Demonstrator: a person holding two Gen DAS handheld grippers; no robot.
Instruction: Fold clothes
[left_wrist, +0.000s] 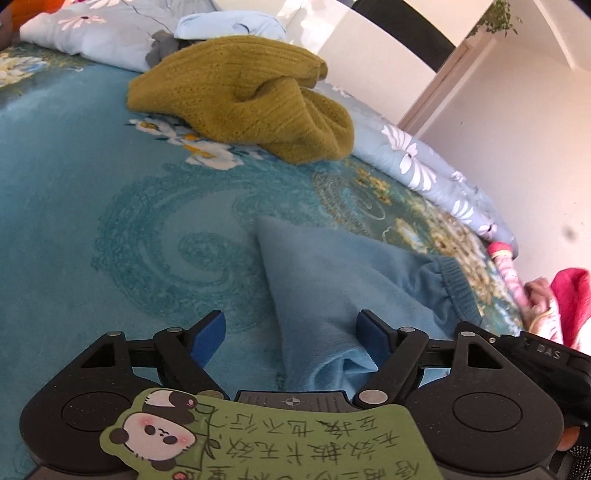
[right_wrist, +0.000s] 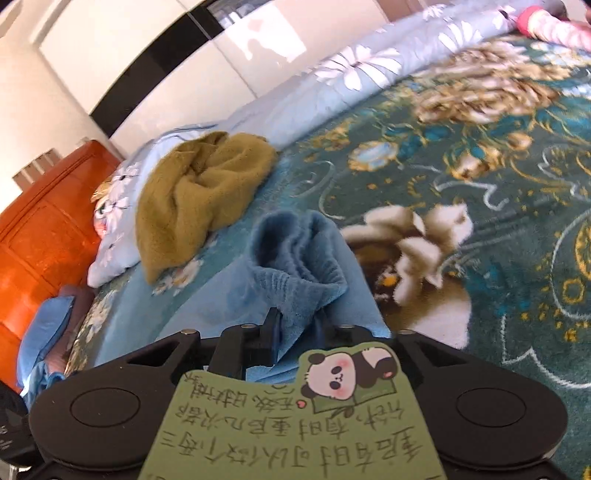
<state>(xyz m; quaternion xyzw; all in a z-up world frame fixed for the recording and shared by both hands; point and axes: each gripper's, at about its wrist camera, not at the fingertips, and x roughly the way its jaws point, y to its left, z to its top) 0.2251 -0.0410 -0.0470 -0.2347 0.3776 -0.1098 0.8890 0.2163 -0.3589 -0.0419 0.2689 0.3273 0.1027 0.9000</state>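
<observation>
A light blue fleece garment (left_wrist: 332, 291) lies on the teal patterned bed cover, its ribbed cuff (left_wrist: 456, 291) to the right. My left gripper (left_wrist: 291, 332) is open, its blue pads on either side of a fold of the garment, not clamping it. In the right wrist view my right gripper (right_wrist: 297, 321) is shut on the blue garment (right_wrist: 295, 258), whose ribbed hem bunches up just beyond the fingers. A mustard knit sweater (left_wrist: 247, 96) lies crumpled farther back; it also shows in the right wrist view (right_wrist: 199, 195).
A floral grey-blue quilt (left_wrist: 424, 162) runs along the far side of the bed. Pink clothing (left_wrist: 554, 299) lies at the right edge. An orange wooden headboard (right_wrist: 44, 225) stands at the left, and a white wall and wardrobe behind.
</observation>
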